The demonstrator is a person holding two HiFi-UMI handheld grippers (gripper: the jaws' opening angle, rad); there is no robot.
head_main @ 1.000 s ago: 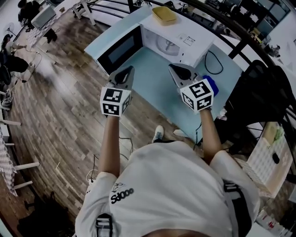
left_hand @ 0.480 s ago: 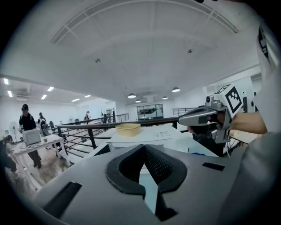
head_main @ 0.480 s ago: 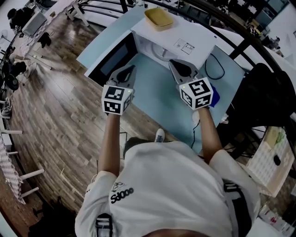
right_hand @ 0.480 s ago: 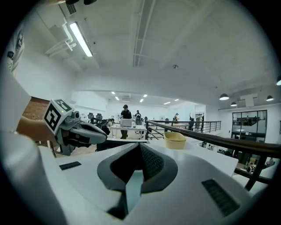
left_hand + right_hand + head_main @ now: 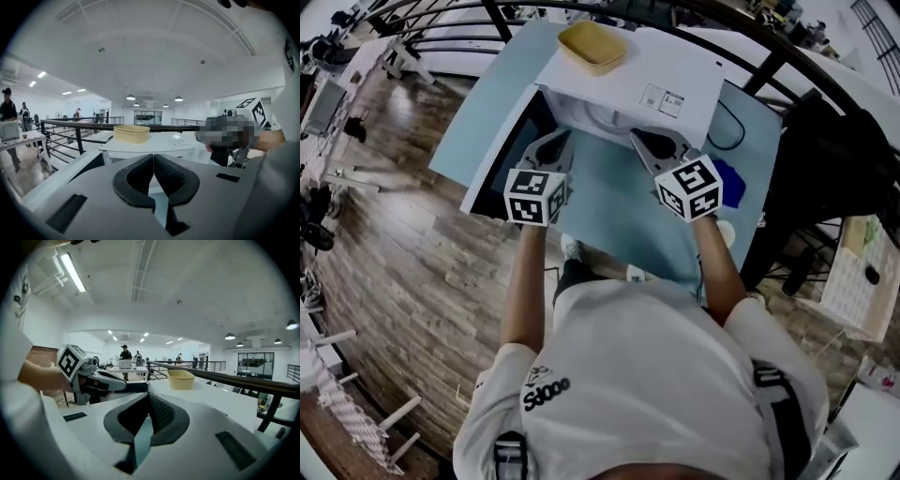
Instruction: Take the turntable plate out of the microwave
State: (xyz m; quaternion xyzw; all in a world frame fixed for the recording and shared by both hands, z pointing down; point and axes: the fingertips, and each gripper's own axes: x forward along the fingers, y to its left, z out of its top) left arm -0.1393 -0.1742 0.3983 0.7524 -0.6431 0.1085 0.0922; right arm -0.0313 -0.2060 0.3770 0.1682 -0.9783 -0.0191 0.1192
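Note:
A white microwave (image 5: pixel 675 70) stands on a light-blue table (image 5: pixel 619 206), its dark door (image 5: pixel 502 155) swung open to the left. Only a pale strip of its cavity (image 5: pixel 598 114) shows in the head view, and I cannot make out the turntable plate there. My left gripper (image 5: pixel 558 138) and right gripper (image 5: pixel 639 137) hover side by side just in front of the opening, both shut and empty. The left gripper view has the shut jaws (image 5: pixel 153 157) below the microwave top (image 5: pixel 154 143). In the right gripper view the jaws (image 5: pixel 149 395) are also shut.
A yellow dish (image 5: pixel 592 45) sits on the microwave's top. A blue object (image 5: pixel 733 174) and a black cable (image 5: pixel 733 120) lie at the table's right. A black chair (image 5: pixel 825 159) stands to the right, a dark railing (image 5: pixel 750 28) runs behind, and wooden floor (image 5: pixel 403 234) lies left.
Both grippers have moved forward toward the microwave's opening and a little lower, staying shut. The microwave now sits closer and more centred in the head view.

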